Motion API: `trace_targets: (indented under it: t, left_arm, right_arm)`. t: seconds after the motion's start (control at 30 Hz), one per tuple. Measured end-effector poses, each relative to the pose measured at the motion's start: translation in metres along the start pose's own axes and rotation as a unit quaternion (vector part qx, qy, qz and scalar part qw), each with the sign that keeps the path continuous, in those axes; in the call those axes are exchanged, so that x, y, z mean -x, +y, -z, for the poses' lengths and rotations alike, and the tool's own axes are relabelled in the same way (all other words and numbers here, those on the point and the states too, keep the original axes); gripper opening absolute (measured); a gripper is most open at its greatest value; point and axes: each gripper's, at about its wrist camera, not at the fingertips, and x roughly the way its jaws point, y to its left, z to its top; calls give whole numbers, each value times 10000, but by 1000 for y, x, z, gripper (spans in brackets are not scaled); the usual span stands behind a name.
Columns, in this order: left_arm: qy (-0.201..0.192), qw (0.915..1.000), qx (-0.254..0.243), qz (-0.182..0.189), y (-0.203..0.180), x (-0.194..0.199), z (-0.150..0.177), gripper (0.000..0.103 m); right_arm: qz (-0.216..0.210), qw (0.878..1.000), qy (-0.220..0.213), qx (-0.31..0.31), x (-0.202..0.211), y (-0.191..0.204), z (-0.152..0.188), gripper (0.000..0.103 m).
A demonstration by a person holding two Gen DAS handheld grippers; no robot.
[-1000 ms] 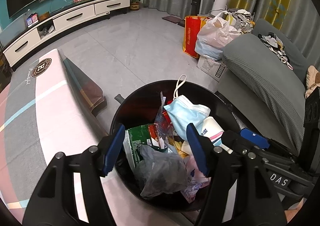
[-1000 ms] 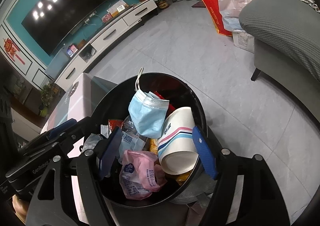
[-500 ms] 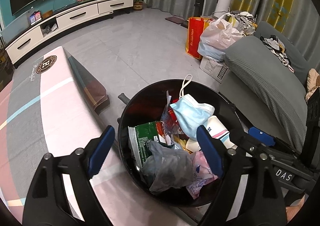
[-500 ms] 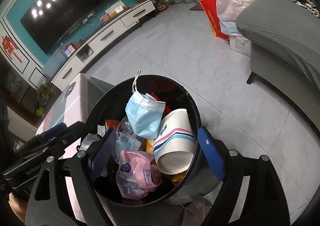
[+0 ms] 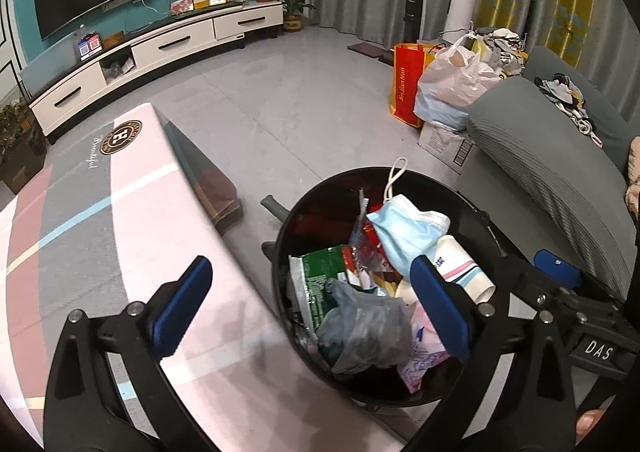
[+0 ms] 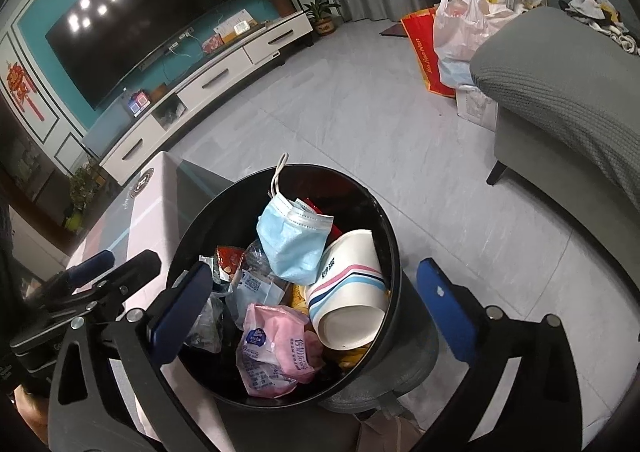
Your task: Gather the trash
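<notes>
A round black bin [image 5: 280, 252] stands on the floor beside the table, full of trash. On top lie a blue face mask [image 5: 404, 232], a striped paper cup [image 5: 460, 272], a grey plastic bag [image 5: 368, 328], a green wrapper [image 5: 320, 280] and a pink packet [image 5: 424, 356]. My left gripper [image 5: 310, 292] hovers over the bin's near left side, its jaws opening wide and holding nothing. In the right wrist view the same bin [image 6: 394, 252], mask [image 6: 292, 244], cup [image 6: 348, 292] and pink packet [image 6: 276, 348] lie below my right gripper [image 6: 312, 304], whose jaws are also opening and hold nothing.
A pink and grey table [image 5: 100, 232] borders the bin on the left. A grey sofa [image 5: 560, 172] stands to the right, with a red bag [image 5: 406, 92], a white plastic bag [image 5: 456, 80] and a cardboard box [image 5: 444, 144] beyond it. A TV cabinet [image 5: 160, 48] lines the far wall.
Both grippers' jaws have spread much wider apart over the bin. The trash inside has stayed where it lay.
</notes>
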Motion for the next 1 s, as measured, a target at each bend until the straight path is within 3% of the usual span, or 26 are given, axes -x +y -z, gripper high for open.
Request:
trace_targets:
  t: [0.27,0.5,1.0]
  left_arm:
    - [11,9999,41,-103,6,5,4,100]
    - [-34,9999,110,-71,10,21,11,100]
    - [58,9987,383,-331,31,83,39,100]
  right_arm:
    - [173,9997,61,174,2,6,2,100]
    - [545,9971,-93,532,29,18,9,100]
    - [514,9954,-89,799,66,39,29,100]
